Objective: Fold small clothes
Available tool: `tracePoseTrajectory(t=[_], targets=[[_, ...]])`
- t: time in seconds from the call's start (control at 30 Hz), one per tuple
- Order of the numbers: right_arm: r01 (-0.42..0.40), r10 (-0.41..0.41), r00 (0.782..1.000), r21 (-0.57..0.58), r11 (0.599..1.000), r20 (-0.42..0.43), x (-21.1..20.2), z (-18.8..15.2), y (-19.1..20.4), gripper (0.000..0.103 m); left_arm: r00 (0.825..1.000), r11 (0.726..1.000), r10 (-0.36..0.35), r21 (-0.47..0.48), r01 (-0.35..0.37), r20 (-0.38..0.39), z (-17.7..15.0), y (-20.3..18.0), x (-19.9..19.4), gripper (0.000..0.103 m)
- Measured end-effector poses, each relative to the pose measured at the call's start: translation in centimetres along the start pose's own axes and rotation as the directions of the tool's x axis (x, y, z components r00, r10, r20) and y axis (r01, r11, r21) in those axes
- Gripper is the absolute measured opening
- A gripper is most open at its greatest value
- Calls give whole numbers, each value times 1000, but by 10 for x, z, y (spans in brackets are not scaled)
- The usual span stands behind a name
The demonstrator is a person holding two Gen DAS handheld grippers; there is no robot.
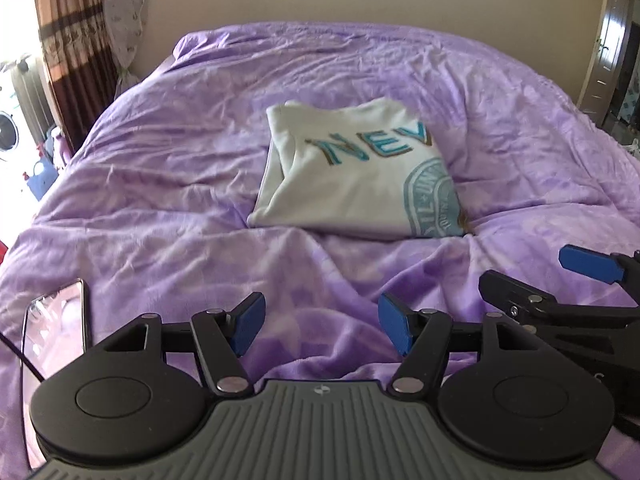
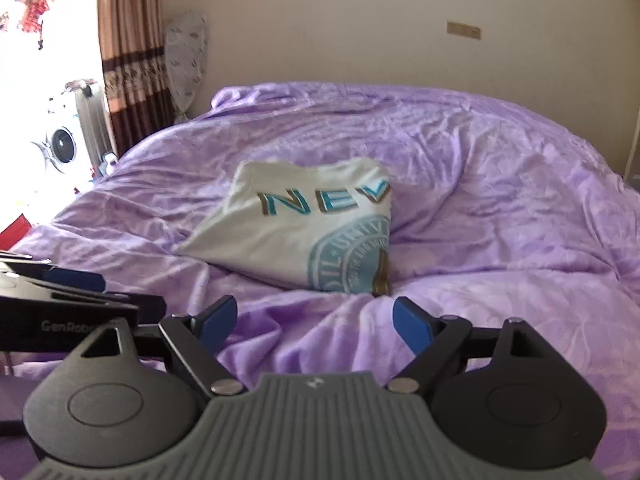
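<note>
1. A folded white shirt (image 1: 352, 176) lies in the middle of the purple bed (image 1: 160, 184), with blue letters "NEV" on it
2. The left tool (image 1: 322, 326) is wide open and holds nothing
3. The right tool (image 2: 314, 326) is wide open too, near the shirt's front edge

One folded shirt (image 1: 352, 184), one phone (image 1: 56, 320), two claws (image 1: 320, 326) (image 2: 314, 326)

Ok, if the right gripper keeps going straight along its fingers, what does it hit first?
Probably the rumpled purple bedspread: the open right gripper tilts down at bare cover. The folded white T-shirt with teal lettering lies just beyond; depth is hard to judge.
</note>
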State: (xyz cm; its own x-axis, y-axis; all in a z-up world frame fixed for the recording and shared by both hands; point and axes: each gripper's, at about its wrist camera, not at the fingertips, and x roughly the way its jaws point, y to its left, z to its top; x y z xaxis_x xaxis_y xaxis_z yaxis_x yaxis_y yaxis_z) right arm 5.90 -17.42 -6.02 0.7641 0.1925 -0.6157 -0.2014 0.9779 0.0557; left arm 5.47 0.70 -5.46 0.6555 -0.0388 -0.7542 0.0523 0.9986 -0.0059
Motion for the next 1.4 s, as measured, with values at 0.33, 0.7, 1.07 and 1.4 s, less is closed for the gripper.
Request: tracePoseTrajectory(t=[0.33,0.7,1.07,1.4], targets=[[-14,15,997,14,1000,-81,19,-5,-5,81,999,1000,15,-27,-16,-34,-1,6,6,76],[-14,14,997,5,1000,-80,17,-5,-3,82,999,1000,12,-26,-13,-30,0,7,6,76],[-12,13,997,4,1000,-75,17,-5,-3,82,999,1000,12,-26,-13,-31,0,7,5,76],[-12,12,997,3,1000,-71,16,-5,-3,82,999,1000,11,-26,-11,-31,0,8,5,76]])
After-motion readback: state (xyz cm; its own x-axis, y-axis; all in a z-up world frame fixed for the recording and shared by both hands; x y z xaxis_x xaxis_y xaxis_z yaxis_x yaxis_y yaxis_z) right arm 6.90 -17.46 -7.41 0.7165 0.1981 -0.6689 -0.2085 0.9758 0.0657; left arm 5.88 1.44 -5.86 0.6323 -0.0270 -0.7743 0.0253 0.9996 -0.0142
